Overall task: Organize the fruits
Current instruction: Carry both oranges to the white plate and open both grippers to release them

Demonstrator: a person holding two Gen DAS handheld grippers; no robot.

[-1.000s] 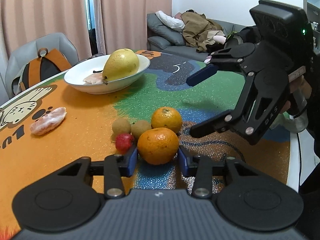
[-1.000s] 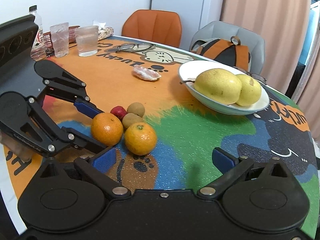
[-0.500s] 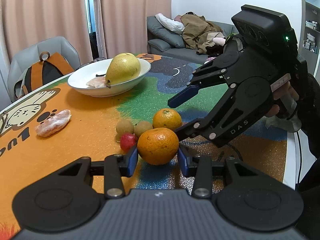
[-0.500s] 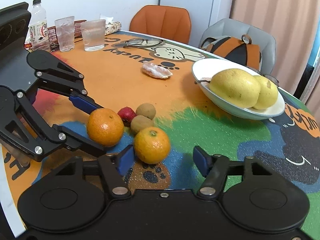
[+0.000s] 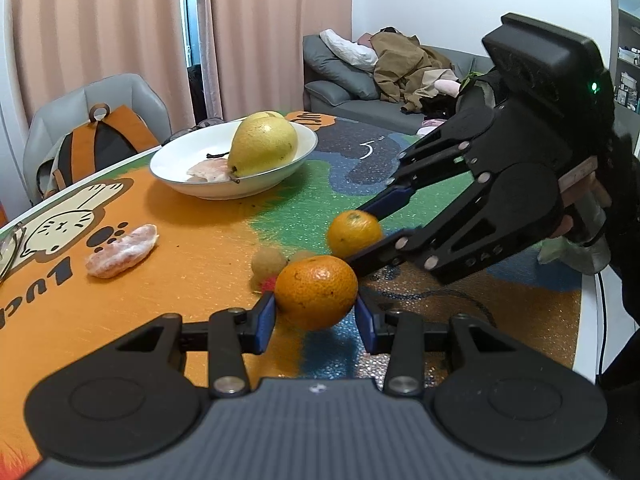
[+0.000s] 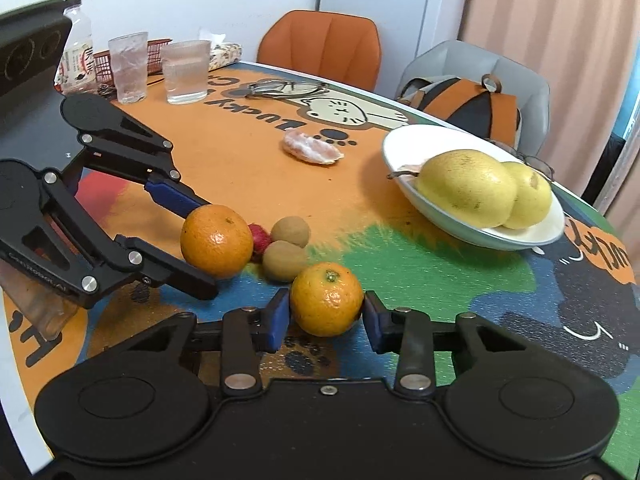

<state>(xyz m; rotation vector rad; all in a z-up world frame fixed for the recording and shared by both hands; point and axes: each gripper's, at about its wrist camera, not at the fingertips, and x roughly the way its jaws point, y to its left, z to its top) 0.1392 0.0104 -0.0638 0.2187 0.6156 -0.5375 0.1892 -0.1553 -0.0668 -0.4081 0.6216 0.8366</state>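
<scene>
My left gripper (image 5: 316, 322) is shut on a large orange (image 5: 316, 298), blue pads on both its sides. My right gripper (image 6: 326, 320) has a smaller orange (image 6: 326, 299) between its fingers; its jaws are closing and both pads touch the peel. Each gripper shows in the other's view: the left gripper (image 6: 204, 246) at the left, the right gripper (image 5: 356, 236) at the right. Between the oranges lie two brown kiwis (image 6: 290, 231) and a small red fruit (image 6: 259, 236). A white bowl (image 6: 404, 148) at the far right holds two yellow pears (image 6: 466, 188).
A peeled citrus piece (image 6: 312, 151) lies on the orange part of the printed mat. Two glasses (image 6: 186, 72), a bottle (image 6: 76, 56), a red basket and spectacles (image 6: 286, 88) stand at the far side. Chairs and a backpack (image 6: 472, 100) ring the table; its edge runs close on my right.
My right gripper swung in over the smaller orange and its jaws narrowed from wide open until the pads met the fruit. The left gripper kept its hold on the large orange.
</scene>
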